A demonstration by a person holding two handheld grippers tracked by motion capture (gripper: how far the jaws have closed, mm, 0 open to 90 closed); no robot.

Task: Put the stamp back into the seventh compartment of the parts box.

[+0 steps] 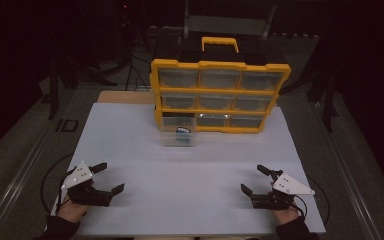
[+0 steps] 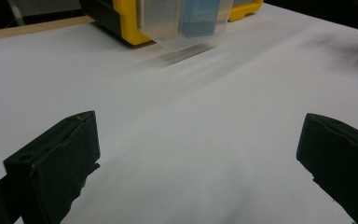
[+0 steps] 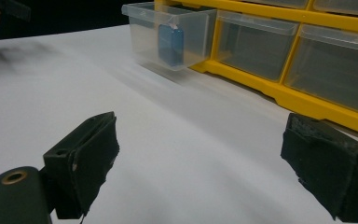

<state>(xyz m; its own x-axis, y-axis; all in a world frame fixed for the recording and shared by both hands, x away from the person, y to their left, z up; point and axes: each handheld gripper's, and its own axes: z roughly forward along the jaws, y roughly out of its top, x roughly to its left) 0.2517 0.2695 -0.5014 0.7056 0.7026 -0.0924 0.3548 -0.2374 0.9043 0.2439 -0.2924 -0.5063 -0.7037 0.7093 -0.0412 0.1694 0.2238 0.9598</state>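
Beyond both wide-open, empty tongs, left (image 1: 107, 176) and right (image 1: 254, 179), sits the pulled-out drawer (image 1: 179, 136).

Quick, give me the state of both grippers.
Left gripper: open, holding nothing, over the table.
Right gripper: open, holding nothing, over the table.

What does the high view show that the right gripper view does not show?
High view alone: the whole yellow organizer with its carry handle, and both the left hand-held gripper and the right hand-held gripper, open, resting near the table's front edge. Right gripper view alone: a close look at the blue item standing inside the pulled-out clear drawer. Both share the white table, that open bottom-left drawer and neighbouring closed drawers.
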